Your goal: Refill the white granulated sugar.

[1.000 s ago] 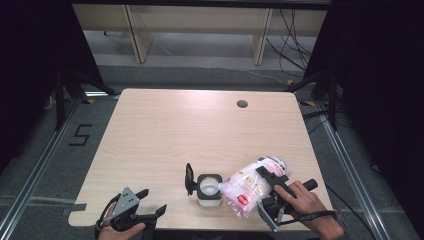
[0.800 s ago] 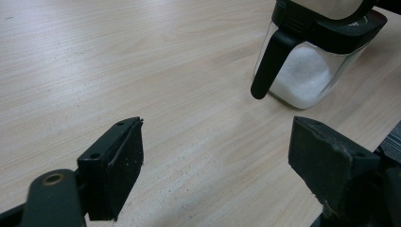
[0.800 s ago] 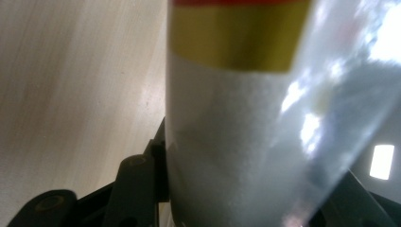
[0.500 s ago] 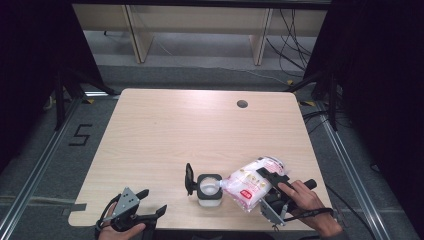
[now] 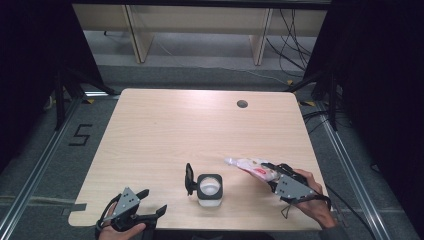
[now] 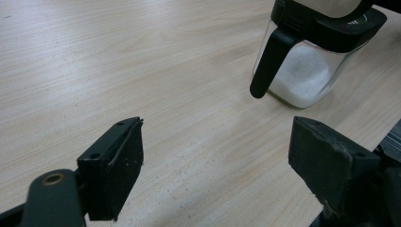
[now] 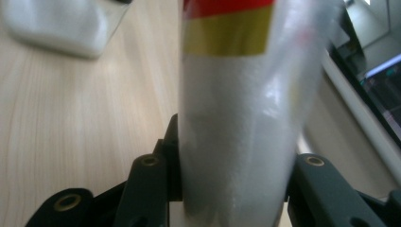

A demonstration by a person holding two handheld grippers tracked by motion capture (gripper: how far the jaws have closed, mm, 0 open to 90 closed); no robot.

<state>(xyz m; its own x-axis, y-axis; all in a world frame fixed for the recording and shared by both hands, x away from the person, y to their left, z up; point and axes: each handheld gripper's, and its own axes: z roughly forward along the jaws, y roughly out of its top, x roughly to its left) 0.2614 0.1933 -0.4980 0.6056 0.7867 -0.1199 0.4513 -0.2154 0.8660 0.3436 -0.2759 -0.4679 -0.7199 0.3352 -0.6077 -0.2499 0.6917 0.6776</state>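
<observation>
Right hand-held gripper (image 5: 270, 172) clamped on a soft white plastic bag of powder with a red-and-yellow label (image 5: 250, 166), jaws just closed further, bag squeezed between them.

Bag is carried slanted just above the pale wooden table (image 5: 165, 130), right of the square glass jar with a black open lid (image 5: 209, 189), near it but apart. Advice: keep the pinch firm, bring the bag's free end over the jar mouth before tipping, go slowly. Left gripper (image 5: 150, 205) rests wide apart, empty, well short of the jar.
</observation>
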